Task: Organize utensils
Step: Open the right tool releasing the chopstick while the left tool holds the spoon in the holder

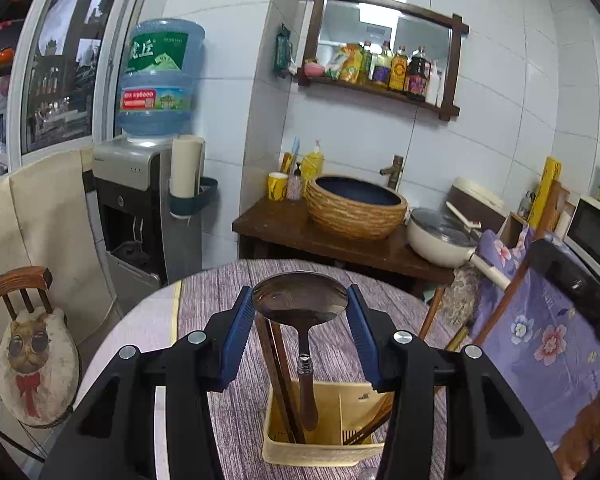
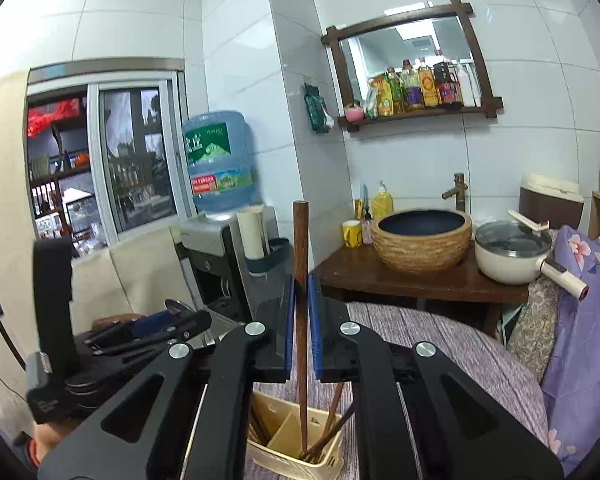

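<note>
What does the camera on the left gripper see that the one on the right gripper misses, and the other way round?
Only the left wrist view shows the metal ladle with a wooden handle between the left gripper's blue pads, a small wooden chair with a cat cushion and a white microwave.

Only the right wrist view shows the dark wooden chopstick pinched upright by the right gripper.

Both show the cream plastic utensil caddy on the striped tablecloth, the woven basin and the blue water jug.

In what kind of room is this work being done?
Most likely a home kitchen or dining corner: a water dispenser by the tiled wall, a wooden shelf of sauce bottles, and a white pot beside a basin sink.
</note>
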The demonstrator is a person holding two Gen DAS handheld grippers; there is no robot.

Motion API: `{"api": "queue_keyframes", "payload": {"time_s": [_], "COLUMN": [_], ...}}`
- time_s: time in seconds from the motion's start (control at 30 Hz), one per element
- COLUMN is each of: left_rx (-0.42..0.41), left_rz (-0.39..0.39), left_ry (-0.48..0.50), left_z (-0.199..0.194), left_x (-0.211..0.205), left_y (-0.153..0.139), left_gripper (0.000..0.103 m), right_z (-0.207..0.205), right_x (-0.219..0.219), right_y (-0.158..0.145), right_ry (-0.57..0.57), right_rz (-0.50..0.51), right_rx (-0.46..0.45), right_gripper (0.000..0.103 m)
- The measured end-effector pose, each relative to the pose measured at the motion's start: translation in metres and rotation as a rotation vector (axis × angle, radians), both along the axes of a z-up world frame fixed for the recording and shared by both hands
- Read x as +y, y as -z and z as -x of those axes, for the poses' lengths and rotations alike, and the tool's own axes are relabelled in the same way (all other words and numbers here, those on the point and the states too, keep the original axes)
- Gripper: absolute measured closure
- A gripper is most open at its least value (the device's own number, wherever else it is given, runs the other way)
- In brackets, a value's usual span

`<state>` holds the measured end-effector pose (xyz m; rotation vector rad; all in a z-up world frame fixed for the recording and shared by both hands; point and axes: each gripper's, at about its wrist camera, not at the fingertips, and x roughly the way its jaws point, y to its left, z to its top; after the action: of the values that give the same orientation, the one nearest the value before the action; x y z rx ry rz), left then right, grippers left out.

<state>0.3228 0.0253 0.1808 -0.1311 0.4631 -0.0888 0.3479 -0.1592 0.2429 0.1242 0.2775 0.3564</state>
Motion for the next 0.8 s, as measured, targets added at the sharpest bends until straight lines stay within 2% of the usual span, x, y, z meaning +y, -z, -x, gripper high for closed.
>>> {"api": "queue_keyframes", "payload": {"time_s": [0.1, 0.33, 0.5, 0.7, 0.8], "left_rx": [0.031, 0.118, 0.132, 0.120, 0.081], "left_rz": [-0.024, -0.019, -0.048, -0.064, -0.074], "left_ry": [0.004, 0.020, 0.029, 0.028, 0.025], "left_z": [-0.003, -0.007, -0.004, 0.003, 0.017], "left_x": [-0.007, -0.005, -0.007, -0.008, -0.007], "left_y": [0.023, 0.068, 0.080, 0.085, 0.081], "left_gripper": [0.056, 0.056, 0.056, 0.055, 0.042], "right_z": [-0.003, -0.008, -0.010, -0.003, 0.011], "right_x": [0.004, 0.010, 0.009, 0.004, 0.004], "right_y": [0.026, 0.079, 0.101, 0.109, 0.109], "right_ry": [0.007, 0.003, 0.002, -0.001, -0.007], "right_rz": [0.027, 0.047, 0.044, 0.034, 0.048], "right_rx": [0.024, 0.110, 0.151, 0.148, 0.125], "right_gripper": [0.095, 0.095, 0.098, 0.098, 0.096]}}
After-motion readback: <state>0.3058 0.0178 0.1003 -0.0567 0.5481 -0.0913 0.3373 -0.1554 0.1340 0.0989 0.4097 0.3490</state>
